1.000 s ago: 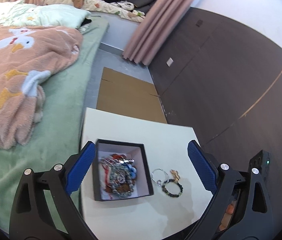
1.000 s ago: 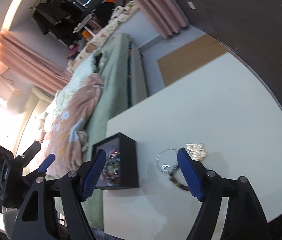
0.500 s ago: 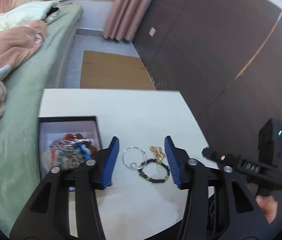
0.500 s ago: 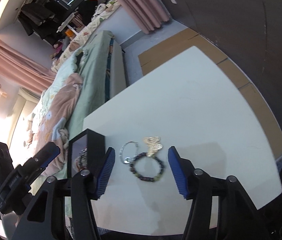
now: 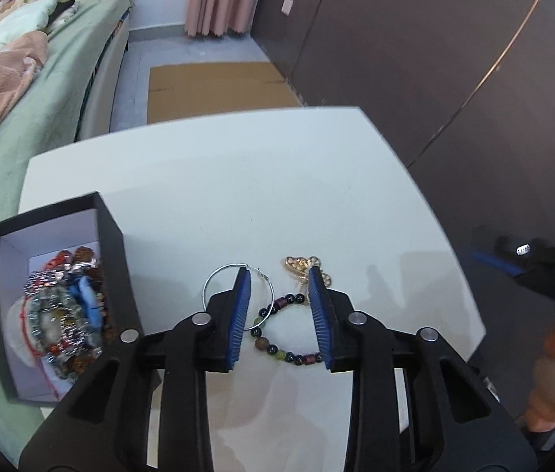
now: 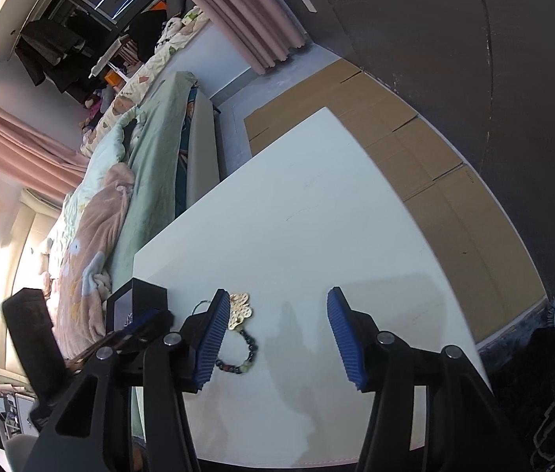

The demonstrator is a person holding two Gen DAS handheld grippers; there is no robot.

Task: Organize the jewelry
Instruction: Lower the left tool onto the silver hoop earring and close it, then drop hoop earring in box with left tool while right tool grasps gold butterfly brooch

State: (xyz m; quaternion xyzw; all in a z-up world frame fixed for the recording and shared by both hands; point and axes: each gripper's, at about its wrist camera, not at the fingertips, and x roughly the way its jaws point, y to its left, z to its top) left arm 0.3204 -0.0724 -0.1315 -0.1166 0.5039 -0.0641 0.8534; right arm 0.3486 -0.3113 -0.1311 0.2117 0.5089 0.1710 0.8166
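My left tongs have narrowed a good deal over the last second and come down from above the box onto the loose pieces; the blue pads now stand a modest gap apart around the dark beaded bracelet with green and maroon beads, not yet pinching it. The left pad crosses the thin silver hoop and the right pad's tip sits just beside the gold filigree charm, so all three lie crowded together near the near edge of the white counter. I judge this as the approach to a grasp on the bracelet, though the hoop could get caught with it.

My right tongs stand wide apart with nothing between them, hovering over bare counter to the right of the charm; they have drifted that way, since half a second ago they framed the bracelet themselves. That reads to me as the right side yielding the pick to the left.

Further left, at the counter's left edge by the green bed, the open black cardboard box with a white lining holds a heap of mixed beaded jewellery. The three loose pieces are not yet in it.
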